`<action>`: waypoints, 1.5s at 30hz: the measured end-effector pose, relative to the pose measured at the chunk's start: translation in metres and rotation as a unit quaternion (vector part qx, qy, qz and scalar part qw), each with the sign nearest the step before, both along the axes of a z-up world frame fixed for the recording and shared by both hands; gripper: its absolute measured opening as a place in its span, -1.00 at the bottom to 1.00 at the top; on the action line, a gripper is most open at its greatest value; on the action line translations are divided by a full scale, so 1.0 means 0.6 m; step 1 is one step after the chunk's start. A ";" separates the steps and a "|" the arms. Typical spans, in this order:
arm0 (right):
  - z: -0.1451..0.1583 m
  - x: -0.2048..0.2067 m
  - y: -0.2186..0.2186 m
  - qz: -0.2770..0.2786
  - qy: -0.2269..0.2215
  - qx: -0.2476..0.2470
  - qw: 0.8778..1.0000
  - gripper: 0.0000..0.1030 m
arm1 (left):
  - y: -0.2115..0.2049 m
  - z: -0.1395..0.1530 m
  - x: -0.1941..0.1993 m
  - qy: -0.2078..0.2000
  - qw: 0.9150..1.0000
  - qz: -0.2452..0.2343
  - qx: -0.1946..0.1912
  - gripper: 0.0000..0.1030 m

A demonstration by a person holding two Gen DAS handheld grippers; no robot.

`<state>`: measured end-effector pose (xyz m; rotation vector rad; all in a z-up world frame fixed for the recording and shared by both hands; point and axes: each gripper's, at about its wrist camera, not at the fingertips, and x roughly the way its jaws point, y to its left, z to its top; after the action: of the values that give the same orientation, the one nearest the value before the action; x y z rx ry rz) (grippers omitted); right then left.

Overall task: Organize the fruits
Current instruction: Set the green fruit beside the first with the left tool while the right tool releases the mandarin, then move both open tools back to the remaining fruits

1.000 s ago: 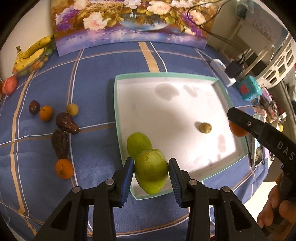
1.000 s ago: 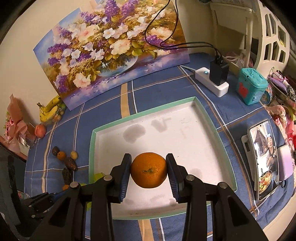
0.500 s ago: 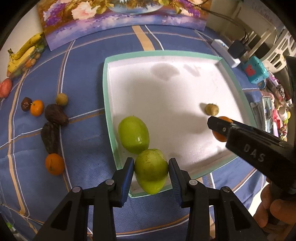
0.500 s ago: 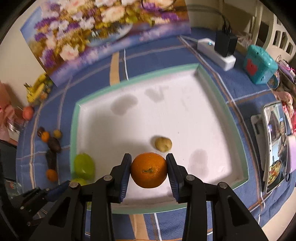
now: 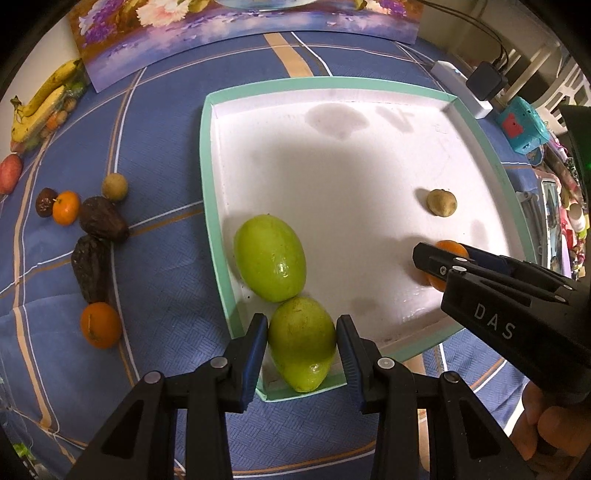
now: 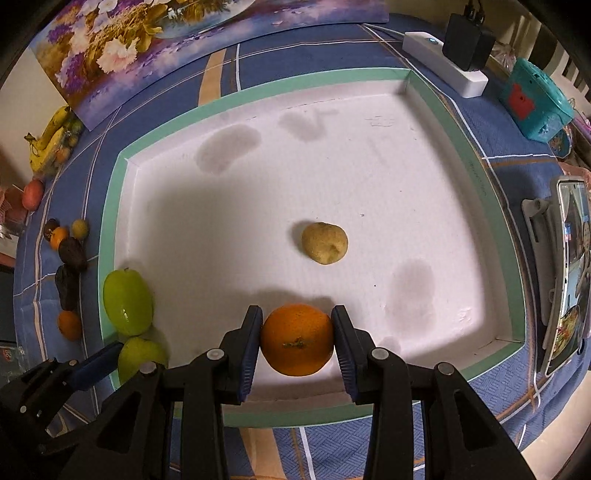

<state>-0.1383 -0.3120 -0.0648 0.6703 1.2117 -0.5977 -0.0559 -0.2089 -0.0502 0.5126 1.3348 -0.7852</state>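
My left gripper [image 5: 301, 349] is shut on a green mango [image 5: 303, 347] low in the near left corner of the white tray [image 5: 207, 155]. A second green mango [image 5: 270, 257] lies in the tray just beyond it. My right gripper [image 6: 297, 341] is shut on an orange [image 6: 297, 339] low over the tray's near edge; it also shows in the left wrist view [image 5: 448, 254]. A small yellow-brown fruit [image 6: 325, 243] lies in the tray ahead of the orange.
Left of the tray on the blue cloth lie two small oranges [image 5: 100, 325], two dark fruits [image 5: 101, 218] and a small yellow fruit [image 5: 115, 187]. Bananas [image 5: 40, 105] and a flower picture [image 5: 236, 33] stand at the back. A power strip [image 6: 443, 62], teal box [image 6: 535, 99] and phone [image 6: 569, 273] are right.
Both grippers have come down toward the tray with their fruit. The green mango now sits in the near left corner and the orange is close to the tray floor.
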 end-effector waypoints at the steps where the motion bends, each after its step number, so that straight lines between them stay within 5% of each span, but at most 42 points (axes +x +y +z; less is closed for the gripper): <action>1: 0.000 -0.001 0.000 0.000 0.001 0.000 1.000 -0.22 | -0.001 0.000 0.000 0.001 1.000 0.000 0.000 -0.20; 10: -0.002 0.013 0.006 0.001 0.006 -0.002 1.000 -0.21 | -0.002 0.007 0.008 0.004 1.000 -0.001 0.002 -0.18; 16: 0.020 0.014 0.008 0.001 -0.007 -0.015 1.000 -0.18 | 0.007 0.051 0.010 -0.006 0.999 0.000 -0.033 -0.17; 25: 0.081 0.011 0.018 0.003 -0.052 -0.050 0.997 -0.18 | 0.047 0.100 0.041 -0.026 0.996 0.044 -0.073 -0.17; 36: 0.083 0.009 0.022 0.009 -0.052 -0.049 0.997 -0.19 | 0.071 0.105 0.067 -0.027 0.993 0.082 -0.078 -0.17; 38: 0.084 0.009 0.022 0.008 -0.052 -0.049 0.997 -0.19 | 0.075 0.103 0.070 -0.027 0.993 0.086 -0.074 0.05; 39: 0.083 0.010 0.023 0.009 -0.051 -0.049 0.997 -0.19 | 0.077 0.100 0.073 -0.029 0.993 0.091 -0.070 0.38; 41: 0.082 0.011 0.024 0.011 -0.050 -0.048 0.998 -0.18 | 0.082 0.096 0.080 -0.034 0.992 0.103 -0.058 0.45; 43: 0.080 0.012 0.025 0.010 -0.049 -0.051 0.997 0.16 | 0.089 0.091 0.088 -0.037 0.992 0.113 -0.050 0.51; 45: 0.080 0.012 0.024 0.007 -0.051 -0.054 0.997 0.28 | 0.096 0.086 0.097 -0.044 0.990 0.128 -0.040 0.71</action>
<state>-0.1311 -0.2977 -0.0169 0.5939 1.0812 -0.6056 0.0025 -0.1511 0.0012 0.3014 1.2522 -0.5937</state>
